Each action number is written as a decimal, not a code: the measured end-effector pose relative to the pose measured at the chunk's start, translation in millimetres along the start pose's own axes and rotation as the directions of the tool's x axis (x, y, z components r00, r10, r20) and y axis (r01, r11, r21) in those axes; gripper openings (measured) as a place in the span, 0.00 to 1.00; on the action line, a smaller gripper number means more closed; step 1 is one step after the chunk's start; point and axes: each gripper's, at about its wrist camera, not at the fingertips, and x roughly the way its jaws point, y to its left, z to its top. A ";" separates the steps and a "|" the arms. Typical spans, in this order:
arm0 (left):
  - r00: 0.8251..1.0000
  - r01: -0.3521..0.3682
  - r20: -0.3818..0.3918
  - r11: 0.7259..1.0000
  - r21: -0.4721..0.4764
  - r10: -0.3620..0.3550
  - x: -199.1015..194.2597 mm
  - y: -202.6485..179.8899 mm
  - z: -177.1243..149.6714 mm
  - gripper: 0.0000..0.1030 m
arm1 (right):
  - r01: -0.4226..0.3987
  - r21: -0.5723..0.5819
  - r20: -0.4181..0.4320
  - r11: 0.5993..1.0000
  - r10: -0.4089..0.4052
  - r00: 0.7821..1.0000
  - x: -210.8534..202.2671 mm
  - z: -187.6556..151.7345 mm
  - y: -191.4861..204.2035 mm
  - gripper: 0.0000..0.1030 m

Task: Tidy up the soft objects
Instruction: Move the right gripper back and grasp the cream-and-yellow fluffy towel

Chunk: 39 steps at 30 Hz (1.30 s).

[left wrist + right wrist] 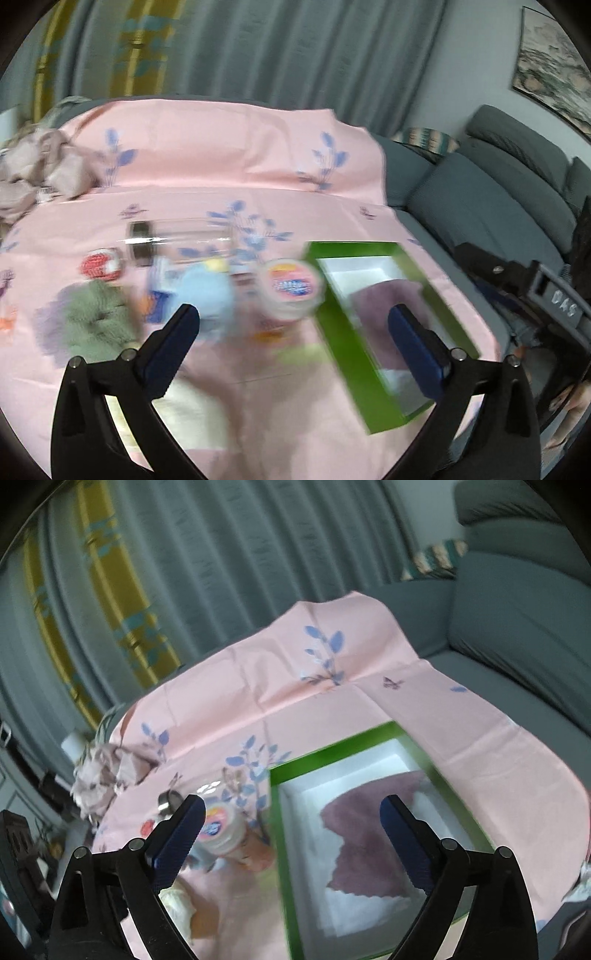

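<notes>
A green box with a white inside lies on the pink cloth, and a mauve cloth rests in it. The right wrist view shows the same green box and mauve cloth below my right gripper, which is open and empty. My left gripper is open too, with nothing between its fingers. Left of the box lie a light blue soft item, a grey-green fluffy item, a red-and-white ball and a round tub. Both views are blurred.
A pink flowered cloth covers the surface. A crumpled pale fabric sits at its far left. A grey sofa runs along the right, grey curtains hang behind. A cream soft item lies near the front edge. The tub stands beside the box.
</notes>
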 end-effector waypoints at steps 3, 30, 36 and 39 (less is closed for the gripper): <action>0.996 -0.088 0.008 0.996 -0.025 0.089 -13.9 29.4 -8.0 0.99 | -0.052 -0.052 -0.007 0.997 0.051 0.999 -0.6 -2.6 18.6 0.93; 0.977 -0.167 -0.176 0.939 -0.299 0.117 1.2 176.9 -99.5 0.97 | -0.363 -0.211 -0.516 0.908 0.212 0.830 132.7 -113.4 166.4 0.93; 0.975 -0.162 -0.193 0.943 -0.291 0.108 12.4 174.8 -106.0 0.90 | -0.347 -0.266 -0.510 0.899 0.174 0.843 157.1 -129.7 170.9 0.92; 0.974 -0.174 -0.185 0.950 -0.257 0.129 15.0 172.4 -107.1 0.79 | -0.357 -0.267 -0.544 0.895 0.166 0.822 169.9 -137.7 170.9 0.79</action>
